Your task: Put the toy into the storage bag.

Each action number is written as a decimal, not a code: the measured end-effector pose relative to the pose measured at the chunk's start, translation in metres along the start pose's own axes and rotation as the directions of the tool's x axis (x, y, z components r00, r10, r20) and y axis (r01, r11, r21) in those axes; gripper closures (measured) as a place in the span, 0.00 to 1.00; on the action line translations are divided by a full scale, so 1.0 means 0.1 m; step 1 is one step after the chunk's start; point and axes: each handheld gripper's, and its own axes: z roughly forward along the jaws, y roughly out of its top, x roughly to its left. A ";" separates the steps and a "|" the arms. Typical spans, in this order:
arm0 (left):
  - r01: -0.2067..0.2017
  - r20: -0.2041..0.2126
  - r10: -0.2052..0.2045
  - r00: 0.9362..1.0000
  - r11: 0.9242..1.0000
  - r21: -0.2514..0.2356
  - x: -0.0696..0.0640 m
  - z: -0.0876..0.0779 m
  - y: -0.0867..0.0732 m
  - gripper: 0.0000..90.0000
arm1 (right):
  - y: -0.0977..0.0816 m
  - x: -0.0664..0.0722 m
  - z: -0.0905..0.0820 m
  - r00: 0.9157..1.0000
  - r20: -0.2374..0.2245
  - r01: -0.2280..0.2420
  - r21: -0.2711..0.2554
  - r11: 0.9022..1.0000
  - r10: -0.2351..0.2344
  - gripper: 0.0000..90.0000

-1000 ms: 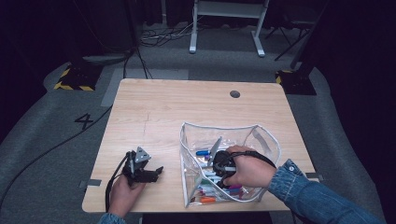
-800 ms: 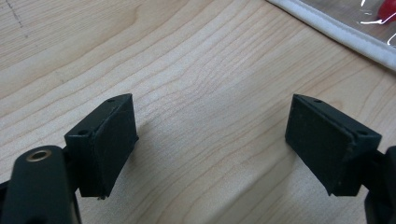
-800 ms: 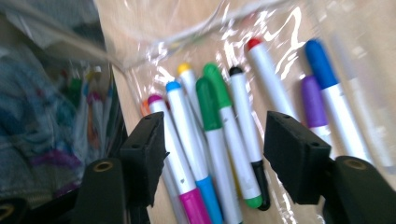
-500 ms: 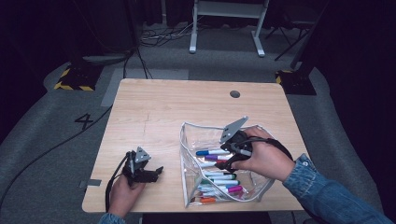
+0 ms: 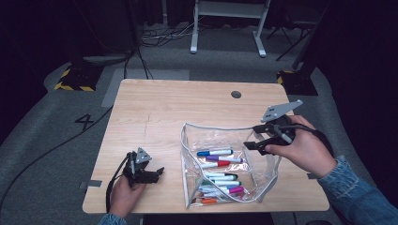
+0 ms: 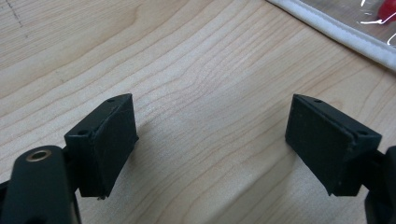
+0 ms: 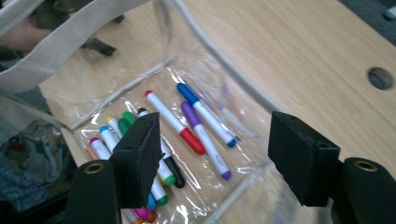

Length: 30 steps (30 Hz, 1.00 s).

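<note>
Right tool (image 5: pixel 251 136) at frame right, jaws just opened, nothing between, above clear pouch (image 5: pixel 225 136) of markers (image 5: pixel 215 152), left tool (image 5: pixel 157 172) lower left on desk (image 5: pixel 164 108), jaws apart, empty

a "4" is marked on the floor (image 5: pixel 84 123).

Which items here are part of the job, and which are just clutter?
Part of the job:
- clear pouch
- markers inside it
- right gripper, open, above the pouch

Just lying about:
- cables on the floor
- white stand behind the table
</note>
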 end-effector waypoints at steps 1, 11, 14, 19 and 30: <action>-0.001 0.000 0.001 1.000 1.000 0.000 0.00 0.00 0.00 0.19 | -0.04 -0.05 -0.05 1.000 0.013 -0.015 -0.009 1.000 0.015 0.39; 0.006 0.002 -0.006 1.000 1.000 0.001 0.00 0.01 0.01 0.19 | -0.45 -0.41 -0.40 0.985 0.092 -0.141 -0.060 0.988 0.146 0.40; 0.005 0.002 -0.005 1.000 1.000 0.001 0.00 0.01 0.01 0.19 | -0.60 -0.51 -0.47 0.976 0.116 -0.176 -0.067 0.982 0.183 0.40; 0.005 0.002 -0.005 1.000 1.000 0.001 0.00 0.01 0.01 0.19 | -0.87 -0.68 -0.49 0.955 0.142 -0.251 -0.074 0.965 0.259 0.41; 0.007 0.002 -0.007 1.000 1.000 0.001 0.00 0.01 0.01 0.19 | -1.52 -0.85 -0.09 0.912 0.157 -0.385 0.010 0.923 0.379 0.38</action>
